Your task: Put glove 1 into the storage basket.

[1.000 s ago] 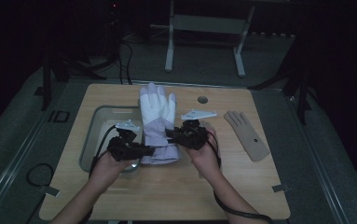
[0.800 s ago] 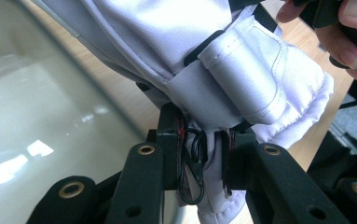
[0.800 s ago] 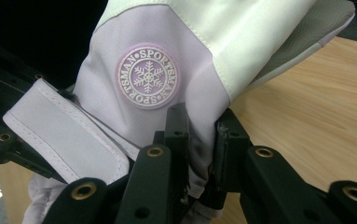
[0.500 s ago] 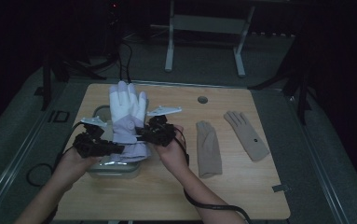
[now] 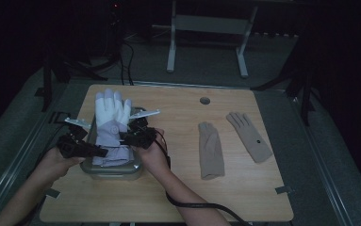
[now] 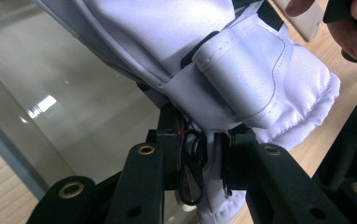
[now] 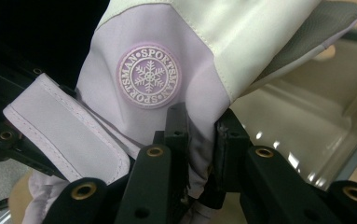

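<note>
A white and pale lilac ski glove [image 5: 110, 123] hangs over the metal tray [image 5: 114, 170] at the table's left, fingers pointing away from me. My left gripper [image 5: 99, 151] is shut on the glove's cuff [image 6: 213, 154] at its left edge. My right gripper [image 5: 124, 138] is shut on the fabric [image 7: 199, 140] below a round snowflake badge [image 7: 148, 76] on its right side. The tray's shiny floor [image 6: 73, 112] lies under the glove [image 7: 167, 60].
Two tan knit gloves lie on the wooden table to the right, one [image 5: 210, 149] near the middle and one [image 5: 250, 136] farther right. A round hole [image 5: 204, 100] sits near the table's far edge. A cable [image 5: 201, 205] trails from my right hand.
Both grippers have carried the ski glove leftward from the table's middle to above the tray. That uncovered a tan glove that my right hand had hidden.
</note>
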{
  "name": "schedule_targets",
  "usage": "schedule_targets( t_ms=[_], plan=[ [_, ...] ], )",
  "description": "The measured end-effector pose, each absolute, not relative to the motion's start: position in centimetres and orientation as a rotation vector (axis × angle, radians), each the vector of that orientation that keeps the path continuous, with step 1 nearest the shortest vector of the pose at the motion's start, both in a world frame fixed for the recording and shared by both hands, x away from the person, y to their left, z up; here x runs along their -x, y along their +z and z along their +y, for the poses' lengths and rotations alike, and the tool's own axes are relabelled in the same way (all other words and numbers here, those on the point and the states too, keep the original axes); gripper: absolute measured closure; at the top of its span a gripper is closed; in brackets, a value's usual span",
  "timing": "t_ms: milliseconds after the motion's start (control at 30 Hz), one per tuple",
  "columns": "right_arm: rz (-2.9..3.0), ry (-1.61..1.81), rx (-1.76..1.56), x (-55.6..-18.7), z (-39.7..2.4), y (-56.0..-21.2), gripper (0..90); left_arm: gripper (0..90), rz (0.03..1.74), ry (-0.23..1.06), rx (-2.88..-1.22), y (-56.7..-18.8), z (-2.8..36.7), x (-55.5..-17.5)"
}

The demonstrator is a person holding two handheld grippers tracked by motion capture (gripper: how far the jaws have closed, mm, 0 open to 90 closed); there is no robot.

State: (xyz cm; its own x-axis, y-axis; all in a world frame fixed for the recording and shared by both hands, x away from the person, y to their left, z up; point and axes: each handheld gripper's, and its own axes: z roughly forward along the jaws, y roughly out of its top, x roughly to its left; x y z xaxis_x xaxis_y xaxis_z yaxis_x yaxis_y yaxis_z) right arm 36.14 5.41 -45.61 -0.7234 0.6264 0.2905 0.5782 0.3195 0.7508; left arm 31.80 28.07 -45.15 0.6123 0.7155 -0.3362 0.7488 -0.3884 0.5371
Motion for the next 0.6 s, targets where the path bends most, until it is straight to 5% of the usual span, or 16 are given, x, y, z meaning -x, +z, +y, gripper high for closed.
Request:
schedule_targets(
  t_ms=[600],
  plan=[
    [2.672,1.025,-1.224,-37.2,6.9,-48.3,75.8,71.2,1.225,-0.154,-2.248,-49.3,26.6,-32.5]
  ],
)
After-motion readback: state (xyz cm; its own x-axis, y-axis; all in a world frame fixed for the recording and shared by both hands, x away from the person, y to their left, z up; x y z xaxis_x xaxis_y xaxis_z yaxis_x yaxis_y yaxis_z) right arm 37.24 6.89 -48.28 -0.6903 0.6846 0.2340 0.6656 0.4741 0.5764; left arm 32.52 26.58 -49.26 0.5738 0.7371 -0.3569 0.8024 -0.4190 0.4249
